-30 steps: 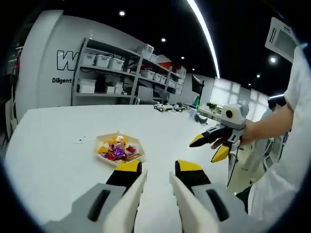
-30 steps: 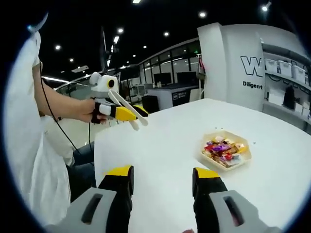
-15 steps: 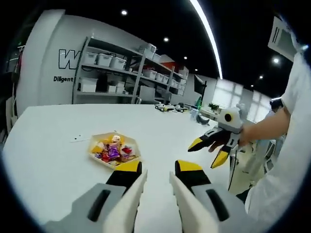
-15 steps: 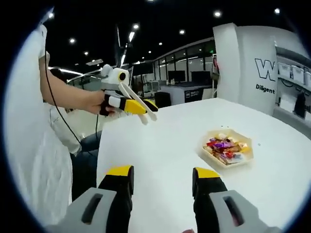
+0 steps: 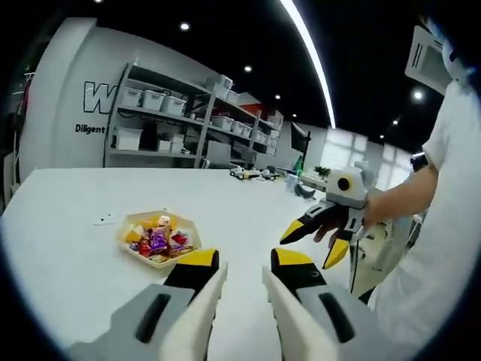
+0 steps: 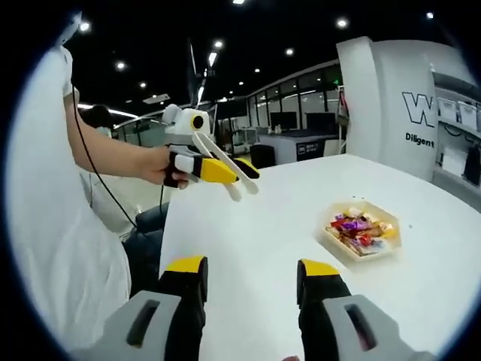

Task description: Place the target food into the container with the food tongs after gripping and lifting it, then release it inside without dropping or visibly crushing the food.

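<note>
A tan hexagonal tray (image 5: 129, 228) heaped with wrapped sweets sits on the white table (image 5: 68, 195), ahead and left of my left gripper (image 5: 244, 259). Its jaws are shut on white food tongs (image 5: 207, 301), whose blades run between them. In the right gripper view the tray (image 6: 387, 249) lies ahead to the right. There my left gripper (image 6: 237, 171) hovers over the table's near left edge with the tongs (image 6: 224, 159) sticking out. My right gripper (image 6: 252, 267) is open and holds nothing. It also hangs at the right of the left gripper view (image 5: 312, 244), jaws spread.
The table (image 6: 285, 218) has its near edge at the left, beside a person in a white shirt (image 6: 52, 226). Shelves with storage bins (image 5: 165, 113) stand behind the table. A small pale scrap (image 5: 105, 220) lies on the table beyond the tray.
Both cameras have shifted. In the right gripper view the left gripper with the tongs has come nearer and further over the table. The jaws have not changed.
</note>
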A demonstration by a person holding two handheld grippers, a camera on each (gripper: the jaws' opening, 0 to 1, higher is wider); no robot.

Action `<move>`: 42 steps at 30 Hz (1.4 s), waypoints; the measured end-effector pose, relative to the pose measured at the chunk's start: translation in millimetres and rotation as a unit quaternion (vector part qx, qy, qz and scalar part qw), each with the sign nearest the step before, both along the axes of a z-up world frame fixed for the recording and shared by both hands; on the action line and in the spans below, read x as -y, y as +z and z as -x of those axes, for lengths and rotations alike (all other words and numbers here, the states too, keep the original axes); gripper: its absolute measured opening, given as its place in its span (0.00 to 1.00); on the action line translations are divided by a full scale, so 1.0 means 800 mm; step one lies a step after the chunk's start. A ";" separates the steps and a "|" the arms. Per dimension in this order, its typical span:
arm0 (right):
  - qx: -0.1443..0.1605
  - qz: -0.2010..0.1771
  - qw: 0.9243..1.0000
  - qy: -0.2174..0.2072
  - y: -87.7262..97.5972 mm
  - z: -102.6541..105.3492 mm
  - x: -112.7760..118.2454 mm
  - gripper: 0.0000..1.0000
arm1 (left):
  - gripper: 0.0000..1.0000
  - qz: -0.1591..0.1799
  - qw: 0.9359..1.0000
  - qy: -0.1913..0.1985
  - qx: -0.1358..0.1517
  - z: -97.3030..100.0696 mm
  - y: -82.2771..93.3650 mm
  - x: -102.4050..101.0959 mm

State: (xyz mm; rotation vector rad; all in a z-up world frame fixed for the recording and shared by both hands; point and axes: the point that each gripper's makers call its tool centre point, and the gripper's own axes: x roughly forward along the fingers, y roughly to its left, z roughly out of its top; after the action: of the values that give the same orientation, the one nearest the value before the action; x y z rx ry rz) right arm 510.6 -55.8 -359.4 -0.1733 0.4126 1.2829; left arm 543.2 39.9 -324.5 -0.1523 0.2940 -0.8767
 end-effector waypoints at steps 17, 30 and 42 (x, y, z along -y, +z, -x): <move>0.006 -0.014 1.000 -0.003 -0.007 0.004 -0.015 0.40 | 0.24 0.014 0.999 -0.032 -0.011 -0.006 -0.021 0.013; 0.003 -0.020 1.000 -0.003 0.012 0.002 -0.018 0.38 | 0.24 0.019 0.999 -0.035 -0.018 -0.006 -0.011 0.015; -0.007 -0.019 1.000 0.021 0.019 0.003 -0.032 0.33 | 0.24 0.025 0.998 -0.049 -0.029 -0.006 -0.011 0.019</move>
State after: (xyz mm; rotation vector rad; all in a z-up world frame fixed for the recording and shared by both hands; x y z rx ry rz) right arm 508.0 -30.5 -343.8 -0.1424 0.3978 1.3328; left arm 547.6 24.8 -333.2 -0.2118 0.3356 -0.9777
